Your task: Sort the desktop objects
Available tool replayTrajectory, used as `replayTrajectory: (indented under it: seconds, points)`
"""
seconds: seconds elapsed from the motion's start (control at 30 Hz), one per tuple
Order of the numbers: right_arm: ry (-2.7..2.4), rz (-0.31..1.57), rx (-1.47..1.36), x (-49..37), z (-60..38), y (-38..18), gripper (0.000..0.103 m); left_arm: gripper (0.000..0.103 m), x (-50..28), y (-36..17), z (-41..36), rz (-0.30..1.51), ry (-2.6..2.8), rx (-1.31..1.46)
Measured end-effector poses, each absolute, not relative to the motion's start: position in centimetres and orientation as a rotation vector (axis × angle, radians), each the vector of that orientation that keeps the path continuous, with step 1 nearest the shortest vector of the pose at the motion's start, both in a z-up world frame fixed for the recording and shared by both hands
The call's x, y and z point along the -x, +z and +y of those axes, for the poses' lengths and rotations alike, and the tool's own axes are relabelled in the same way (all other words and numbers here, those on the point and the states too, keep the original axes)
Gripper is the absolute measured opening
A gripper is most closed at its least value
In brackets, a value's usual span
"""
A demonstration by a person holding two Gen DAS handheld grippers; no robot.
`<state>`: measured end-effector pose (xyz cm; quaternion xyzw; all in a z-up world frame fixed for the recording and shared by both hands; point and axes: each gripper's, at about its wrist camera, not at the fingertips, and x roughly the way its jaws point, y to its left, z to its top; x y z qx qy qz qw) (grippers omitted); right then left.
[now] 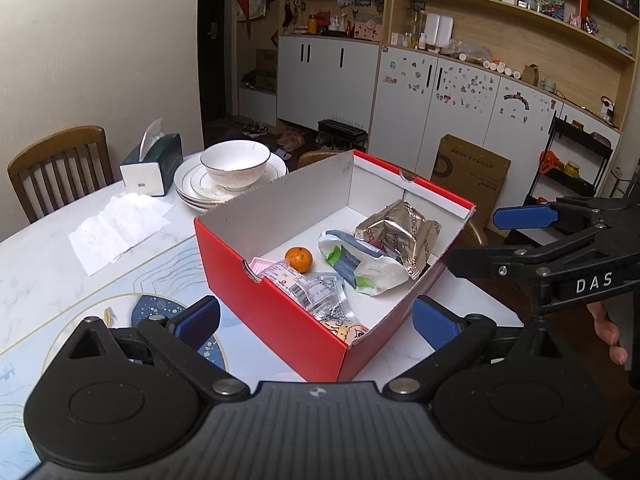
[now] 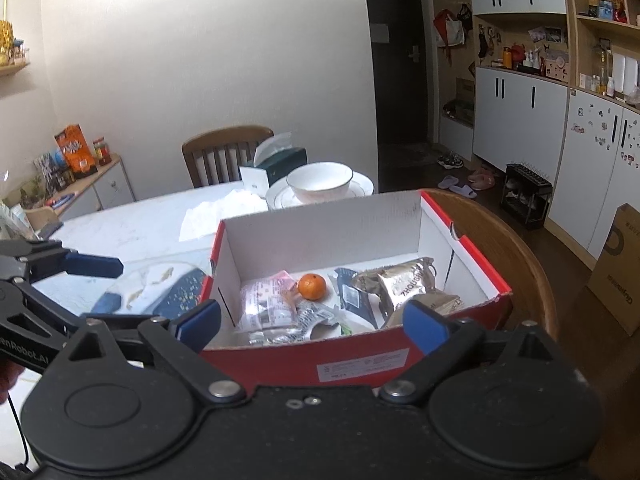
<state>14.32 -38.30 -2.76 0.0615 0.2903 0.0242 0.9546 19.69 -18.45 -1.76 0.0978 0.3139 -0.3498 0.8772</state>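
1. Fingers of both grippers stand spread wide with nothing between them. The left gripper (image 1: 316, 320) sits at the box's 7 o'clock corner; the right gripper (image 2: 312, 320) faces the near long wall.
2. The box (image 2: 360, 356) rests on the table (image 1: 36, 256), at its 3 o'clock edge. Inside lie an orange (image 1: 299, 259), a foil bag (image 1: 400, 232), a white pouch (image 1: 360, 268) and a clear packet (image 1: 316, 292).
3. Judged stage: most loose items appear already boxed. Candidates left outside are the paper (image 1: 116, 228), the tissue box (image 1: 154, 164) and the bowl (image 1: 235, 164) on stacked plates (image 1: 186, 184).
4. Recommended step: approach the paper from above with the left gripper, since it lies at 10 o'clock of the box. Pinch a raised fold; flat sheet gives poor purchase.
5. Edges: the box wall is thin card with a hand cut-out; contact may shift it toward the table edge. A chair (image 2: 532, 280) stands just beyond that side.
6. Open room: bare tabletop lies between the box and the paper, and above the mat (image 1: 80, 320). Keep the right gripper clear of the left one's path.
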Motion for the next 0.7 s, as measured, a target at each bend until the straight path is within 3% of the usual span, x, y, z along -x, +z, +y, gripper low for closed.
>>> replayTrajectory:
  seconds: [0.7]
  points:
    - [0.017, 0.548, -0.145, -13.1, -36.9, -2.8, 0.097, 0.103, -18.5, -1.1, -16.9, 0.595, -0.752, -0.195]
